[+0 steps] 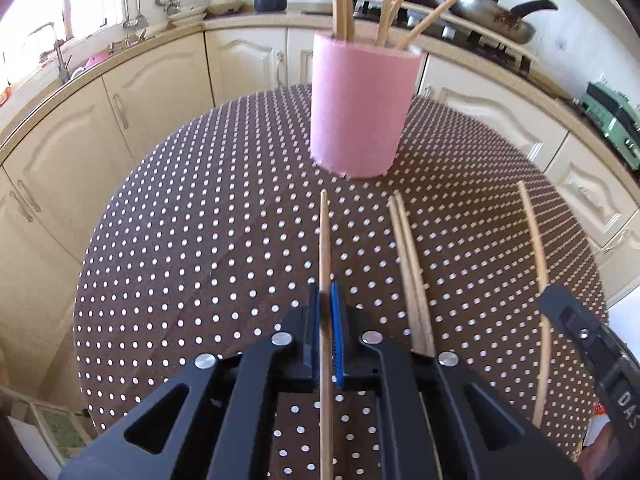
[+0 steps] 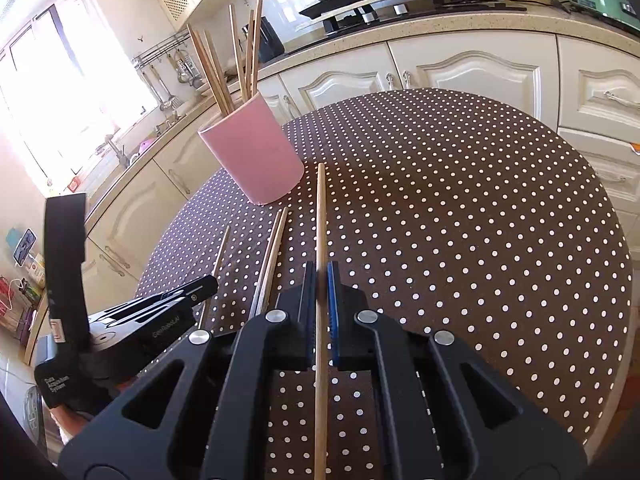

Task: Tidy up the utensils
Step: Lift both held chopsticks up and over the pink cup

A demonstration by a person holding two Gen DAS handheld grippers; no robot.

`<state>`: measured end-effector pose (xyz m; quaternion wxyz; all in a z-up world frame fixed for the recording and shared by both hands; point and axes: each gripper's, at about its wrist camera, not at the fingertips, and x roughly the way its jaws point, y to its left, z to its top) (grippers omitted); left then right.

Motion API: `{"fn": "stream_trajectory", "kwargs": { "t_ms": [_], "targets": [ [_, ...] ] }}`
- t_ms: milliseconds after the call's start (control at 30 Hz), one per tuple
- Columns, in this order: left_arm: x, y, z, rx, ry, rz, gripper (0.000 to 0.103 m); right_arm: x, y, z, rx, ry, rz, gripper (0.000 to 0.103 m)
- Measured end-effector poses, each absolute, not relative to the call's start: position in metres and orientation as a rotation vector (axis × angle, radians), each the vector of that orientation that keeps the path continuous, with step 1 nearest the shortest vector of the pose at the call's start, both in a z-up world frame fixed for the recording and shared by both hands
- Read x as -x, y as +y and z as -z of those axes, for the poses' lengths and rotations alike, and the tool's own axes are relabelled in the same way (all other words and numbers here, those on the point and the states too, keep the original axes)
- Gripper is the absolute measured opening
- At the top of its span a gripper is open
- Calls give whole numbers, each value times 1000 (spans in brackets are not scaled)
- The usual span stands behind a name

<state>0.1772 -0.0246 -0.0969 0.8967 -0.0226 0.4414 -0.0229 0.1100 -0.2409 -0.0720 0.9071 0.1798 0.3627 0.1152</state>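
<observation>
Four chopsticks are seen off the cup: one is clamped in the left gripper (image 1: 325, 300), one in the right gripper (image 2: 321, 280), and a pair (image 1: 408, 248) lies loose on the dotted table (image 1: 180, 240) between them. The left chopstick (image 1: 325, 232) and the right chopstick (image 2: 320, 216) are each pinched near mid-length between narrow jaws, tips pointing far toward the pink cup (image 1: 360, 108). Whether either stick is lifted clear of the cloth cannot be told. The cup stands at the far side of the table, already crowded with splayed chopsticks (image 1: 384, 4).

Several risks are judged from here. A stick held this way could pivot in the pads when raised, since much length overhangs both ways. A tip could be caught on the rim or on the leaning sticks, so the light cup might be tipped or pushed. With both grippers close together, a collision could be caused if both are swung to the cup at once.
</observation>
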Motion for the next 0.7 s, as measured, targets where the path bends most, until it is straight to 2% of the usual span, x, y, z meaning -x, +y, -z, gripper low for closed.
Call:
{"fn": "stream_trajectory", "kwargs": {
  "t_ms": [700],
  "targets": [
    [-145,8,32,145,644,96,6,-105,-235,27,-318,634,-237,6]
  ]
}}
